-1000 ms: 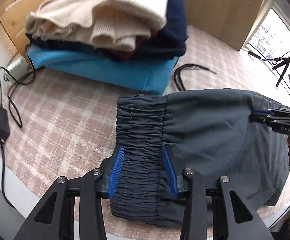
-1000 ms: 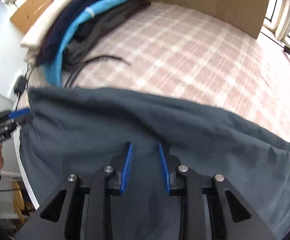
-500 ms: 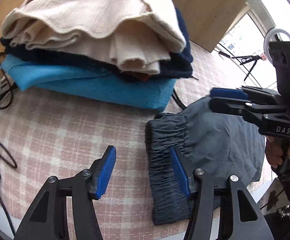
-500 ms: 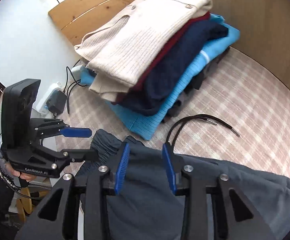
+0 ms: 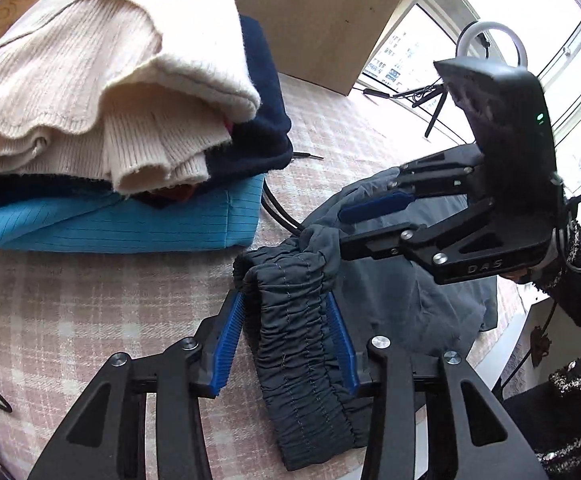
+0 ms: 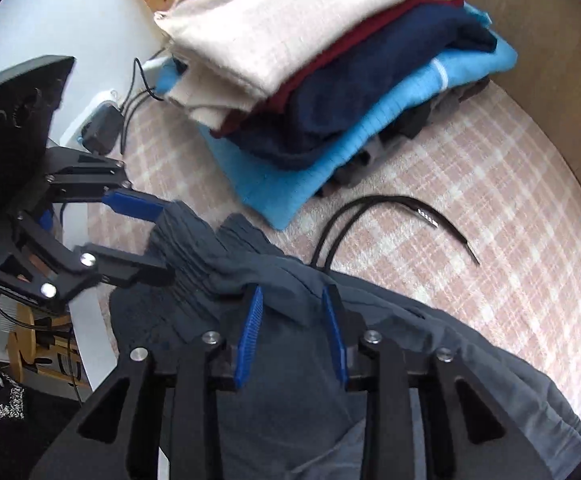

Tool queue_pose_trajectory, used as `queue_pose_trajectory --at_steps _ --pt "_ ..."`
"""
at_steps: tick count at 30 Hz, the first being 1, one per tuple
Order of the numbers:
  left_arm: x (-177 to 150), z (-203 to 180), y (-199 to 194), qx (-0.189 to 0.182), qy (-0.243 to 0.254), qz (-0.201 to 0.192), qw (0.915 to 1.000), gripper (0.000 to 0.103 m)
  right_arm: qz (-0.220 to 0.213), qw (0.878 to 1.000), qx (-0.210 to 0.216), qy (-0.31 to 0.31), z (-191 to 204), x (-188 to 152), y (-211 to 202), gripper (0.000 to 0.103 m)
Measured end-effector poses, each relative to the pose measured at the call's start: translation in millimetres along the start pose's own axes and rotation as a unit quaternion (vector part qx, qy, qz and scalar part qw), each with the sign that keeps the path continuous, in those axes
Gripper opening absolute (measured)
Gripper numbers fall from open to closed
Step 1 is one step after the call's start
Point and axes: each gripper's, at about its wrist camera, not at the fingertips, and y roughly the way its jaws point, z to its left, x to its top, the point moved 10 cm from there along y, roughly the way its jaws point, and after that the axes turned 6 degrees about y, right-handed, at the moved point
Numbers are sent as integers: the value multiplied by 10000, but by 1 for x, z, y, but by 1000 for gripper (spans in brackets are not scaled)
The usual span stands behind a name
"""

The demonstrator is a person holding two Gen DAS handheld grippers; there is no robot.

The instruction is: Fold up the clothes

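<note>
I am working on the dark grey trousers with a gathered elastic waistband (image 5: 302,332), which lie near the front edge of the pink-and-cream checked bedspread (image 5: 90,300), with the legs trailing away to my right over that edge. The left gripper (image 5: 286,336) straddles the doubled waistband: both blue pads sit against its ruched sides, and its jaws have just been closing, so I judge it a grip on the band. In the left wrist view the band's long axis runs from the fingertips back towards the camera, in line with the left fingers (image 5: 228,340). The right gripper (image 6: 292,328) comes in from the right, across that axis, and I see it in the left view with a lump of the smoother grey cloth bunched between its fingers just beyond the far end of the band. Its pads look to be pinching that cloth, though the gap is only partly filled. The two grippers are close together, nearly tip to tip over the band, so the left has the waist end and the right the nearer leg cloth. The stack of folded knitwear, cream over navy over bright blue (image 5: 122,120), sits well apart towards the back left corner, and a thin black cord (image 6: 390,216) lies between.
</note>
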Motion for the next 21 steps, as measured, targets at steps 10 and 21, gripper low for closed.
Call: queue_pose_trajectory --at_steps 10,21 --pt "18 21 27 903 55 298 9955 41 -416 9961 11 774 -35 -9 -17 57" --pt "26 20 -46 2143 349 77 9761 41 -1342 9339 -312 3298 -185 -163 -132 57"
